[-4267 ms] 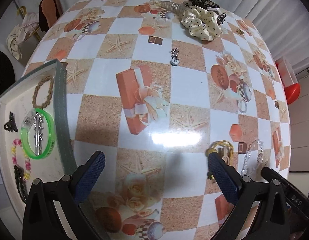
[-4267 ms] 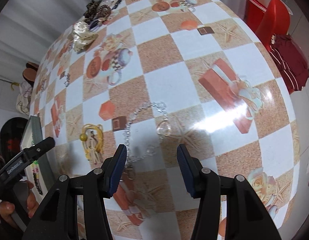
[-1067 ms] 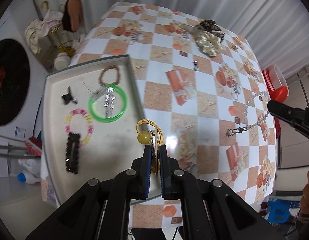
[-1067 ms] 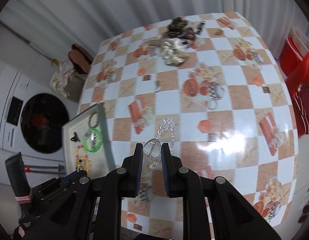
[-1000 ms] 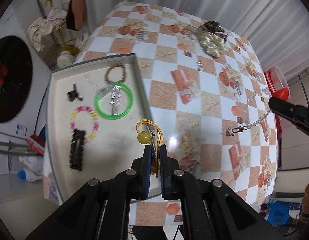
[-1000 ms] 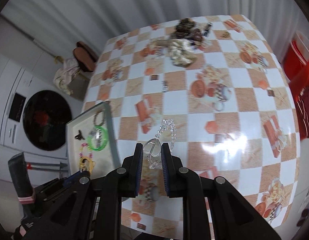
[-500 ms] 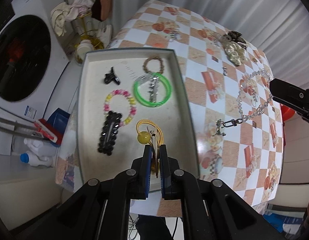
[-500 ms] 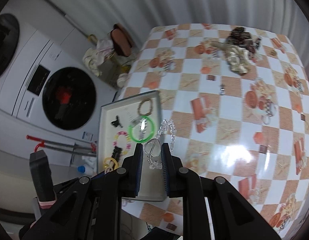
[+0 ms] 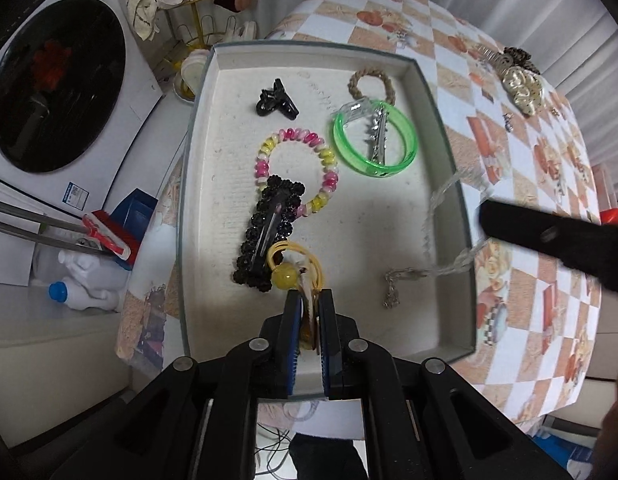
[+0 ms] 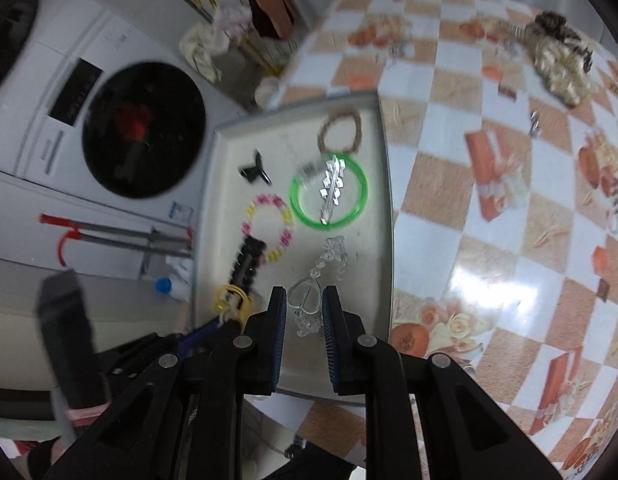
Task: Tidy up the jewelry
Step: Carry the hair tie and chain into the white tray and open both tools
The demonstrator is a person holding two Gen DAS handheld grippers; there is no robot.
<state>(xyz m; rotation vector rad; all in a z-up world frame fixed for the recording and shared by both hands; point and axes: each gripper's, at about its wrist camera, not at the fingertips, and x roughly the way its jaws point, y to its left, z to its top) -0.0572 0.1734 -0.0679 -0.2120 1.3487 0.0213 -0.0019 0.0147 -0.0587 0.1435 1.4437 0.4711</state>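
— Left gripper (image 9: 309, 312) first: what is it doing?

— Pinching a yellow hair tie (image 9: 295, 266), its blue pads almost together. The tie's loop and bead stick out past the tips, above the near part of the tray (image 9: 389, 62), beside a black beaded clip (image 9: 269, 232).

— And from left to right in the tray?

— From the left wrist: a small black claw clip (image 9: 276, 100), a pink and yellow bead bracelet (image 9: 296, 172), a braided brown ring (image 9: 371, 84), then a green bangle (image 9: 375, 138) with a silver clip (image 9: 377, 132) lying inside it.

— Where is the right gripper (image 10: 305, 316)?

— Its own view shows the pads clamped on a clear crystal chain (image 10: 321, 276), held by a wire loop, over the tray's near right part.

— Does the left view add anything?

— Yes. Only there can you see the chain's whole run: it hangs from the dark right tool at the edge, crosses the tray's right wall, and its clasp end sits low over the floor; I cannot tell if it touches.

— And the right view alone?

— More of the checked table (image 10: 489, 240), with a gold scrunchie (image 10: 561, 68) at its far end.
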